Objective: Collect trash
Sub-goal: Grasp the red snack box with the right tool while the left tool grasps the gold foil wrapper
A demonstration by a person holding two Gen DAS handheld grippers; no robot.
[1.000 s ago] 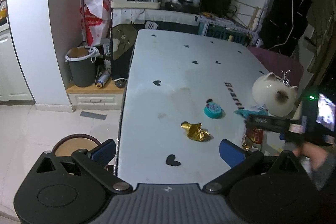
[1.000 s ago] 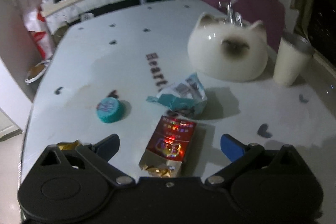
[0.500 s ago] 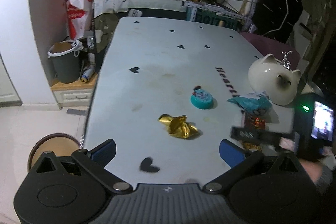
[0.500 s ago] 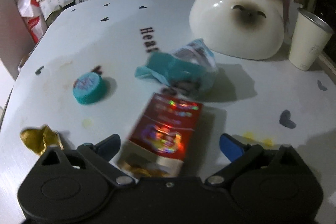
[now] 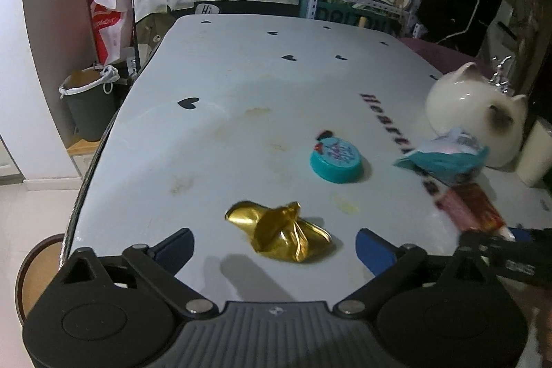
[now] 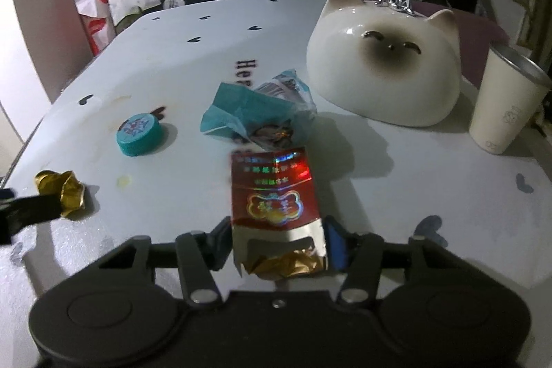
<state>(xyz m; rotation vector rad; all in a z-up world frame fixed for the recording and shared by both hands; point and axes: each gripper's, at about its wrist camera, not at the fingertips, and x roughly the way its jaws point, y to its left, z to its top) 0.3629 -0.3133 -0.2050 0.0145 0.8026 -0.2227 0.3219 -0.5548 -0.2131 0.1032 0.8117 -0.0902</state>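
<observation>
While the white heart-printed tabletop [image 5: 241, 85] is being cleared of trash, the right gripper [image 6: 277, 242], its jaws just having been closing, is seen clamped on the torn end of a red, shiny cigarette pack [image 6: 276, 195] near the table's near edge. The left gripper [image 5: 274, 245] is held wide, empty, astride a crumpled gold foil wrapper [image 5: 279, 235] by that edge. Next, closing on the foil seems called for; a teal crumpled packet [image 6: 255, 112] and teal round cap [image 6: 138, 133] lie toward mid-table.

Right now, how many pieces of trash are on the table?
4: gold foil between the left fingers, teal cap mid-table, teal wrapper by the cat dish, red pack in the right fingers.
</observation>
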